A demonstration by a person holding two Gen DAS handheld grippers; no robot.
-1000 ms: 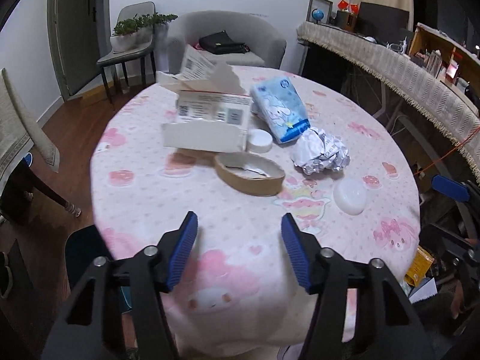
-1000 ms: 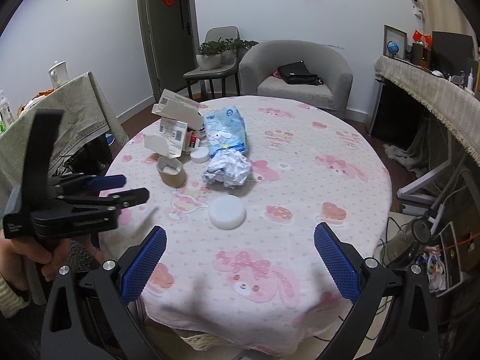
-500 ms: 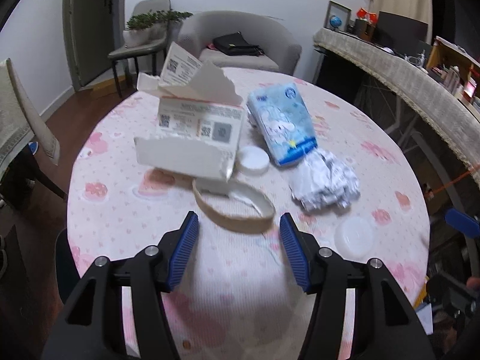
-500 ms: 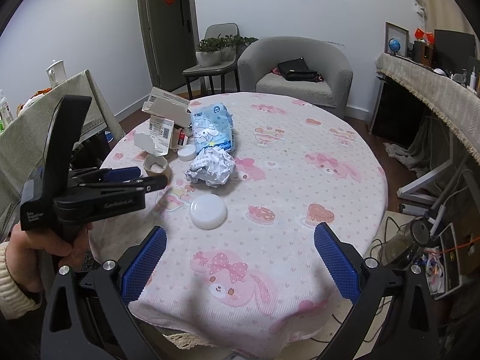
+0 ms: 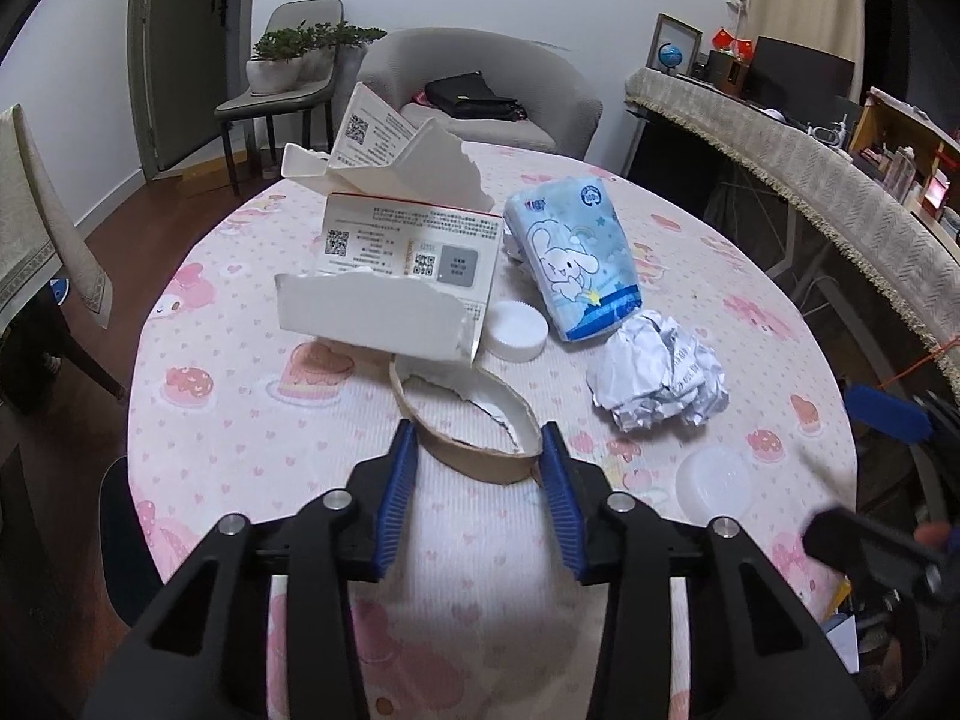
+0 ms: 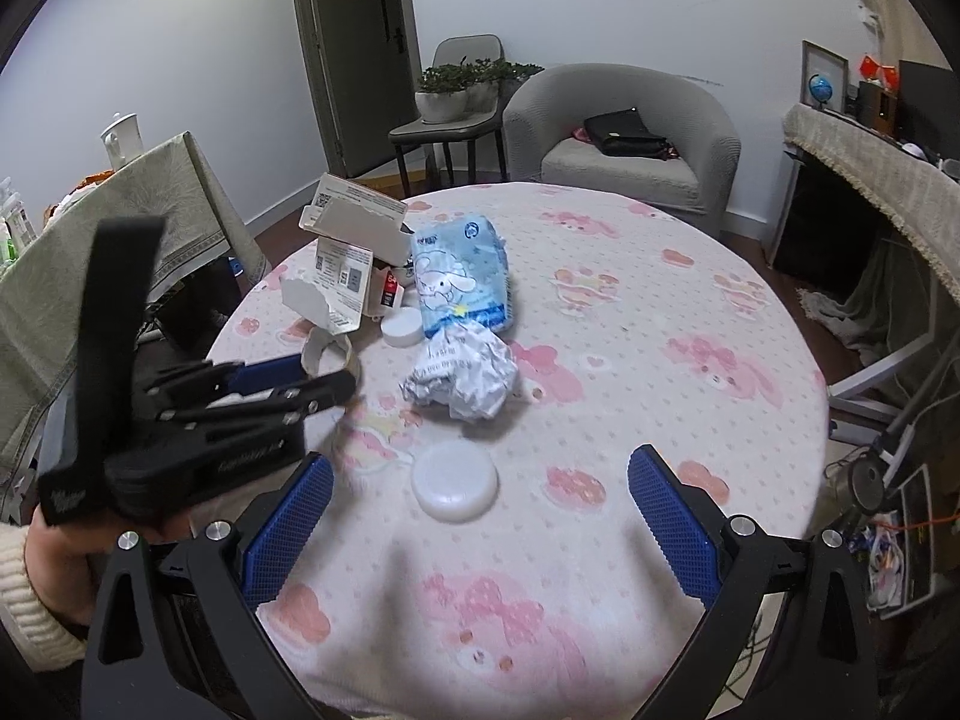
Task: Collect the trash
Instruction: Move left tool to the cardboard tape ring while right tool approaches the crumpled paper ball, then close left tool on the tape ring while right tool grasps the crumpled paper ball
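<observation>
The left claw (image 5: 477, 450) is held low and level, its blue-padded fingers (image 5: 396, 492) parted. The right claw (image 6: 477, 516) hovers with its fingers (image 6: 672, 522) spread wide. A hand in a cream sleeve (image 6: 42, 576) grips the left claw's handle.

Left claw (image 6: 288, 381) motion-blurred.

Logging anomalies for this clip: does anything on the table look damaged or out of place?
Yes. The white box left of centre is ripped open, flaps ragged. The cardboard ring between the left gripper fingers has torn paper inside. A crumpled paper ball lies right of it. All look like trash; nothing spilled.
</observation>
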